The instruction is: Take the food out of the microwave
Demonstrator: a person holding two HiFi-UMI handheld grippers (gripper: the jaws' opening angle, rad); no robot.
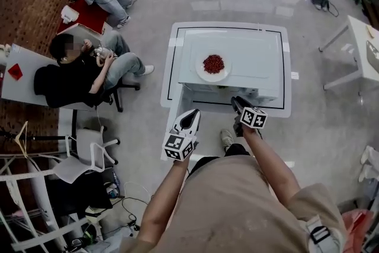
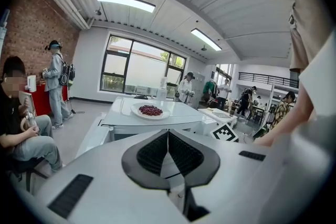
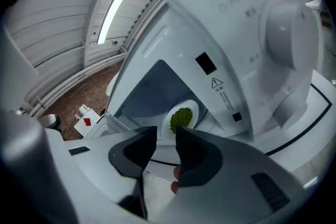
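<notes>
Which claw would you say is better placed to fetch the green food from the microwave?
Probably right: the right claw is open and faces the green food; the left claw is shut.

In front of you stands 1 white table (image 1: pixel 173 62) edged with a black line. 1 white microwave (image 1: pixel 254 56) sits on it, and 1 plate (image 1: pixel 201 72) of red food rests on the microwave's top.

Two plates (image 1: pixel 200 73) (image 3: pixel 193 107) (both laden), one microwave (image 1: pixel 254 50)
</notes>
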